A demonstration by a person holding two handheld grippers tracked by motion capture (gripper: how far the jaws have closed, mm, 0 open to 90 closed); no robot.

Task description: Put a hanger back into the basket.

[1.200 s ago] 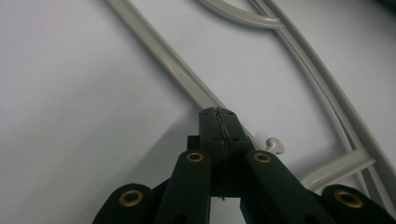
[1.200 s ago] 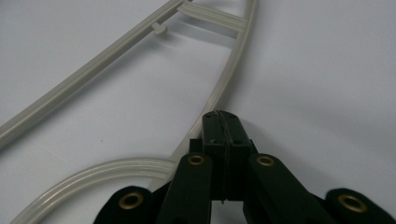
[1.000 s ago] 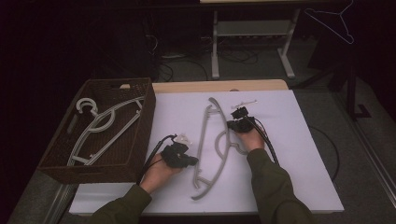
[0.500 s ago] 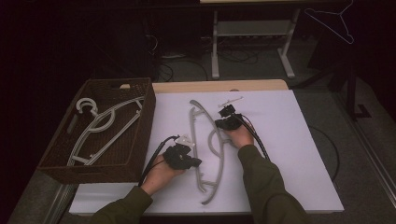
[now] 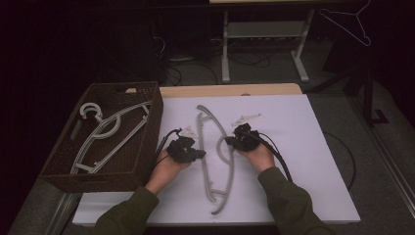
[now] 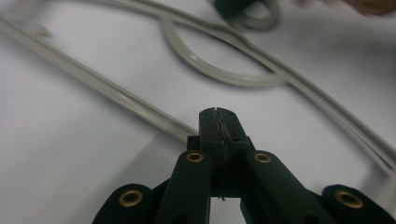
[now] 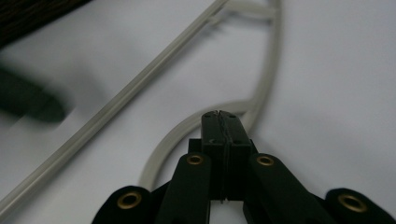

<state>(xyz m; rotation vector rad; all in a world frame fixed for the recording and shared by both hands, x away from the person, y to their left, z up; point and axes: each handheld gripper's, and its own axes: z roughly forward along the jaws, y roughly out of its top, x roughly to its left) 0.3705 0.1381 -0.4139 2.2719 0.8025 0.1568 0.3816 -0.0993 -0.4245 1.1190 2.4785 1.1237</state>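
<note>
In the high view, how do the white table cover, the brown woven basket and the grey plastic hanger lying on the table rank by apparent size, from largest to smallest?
1. White table cover
2. Brown woven basket
3. Grey plastic hanger on the table

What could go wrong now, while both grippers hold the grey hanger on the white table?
1. The left gripper pinches only the thin straight bar of the hanger, so the bar may slip out.
2. The right gripper holds the curved hook; uneven pulling might twist the hanger.
3. The brown basket already contains another hanger; the two may tangle.
</note>
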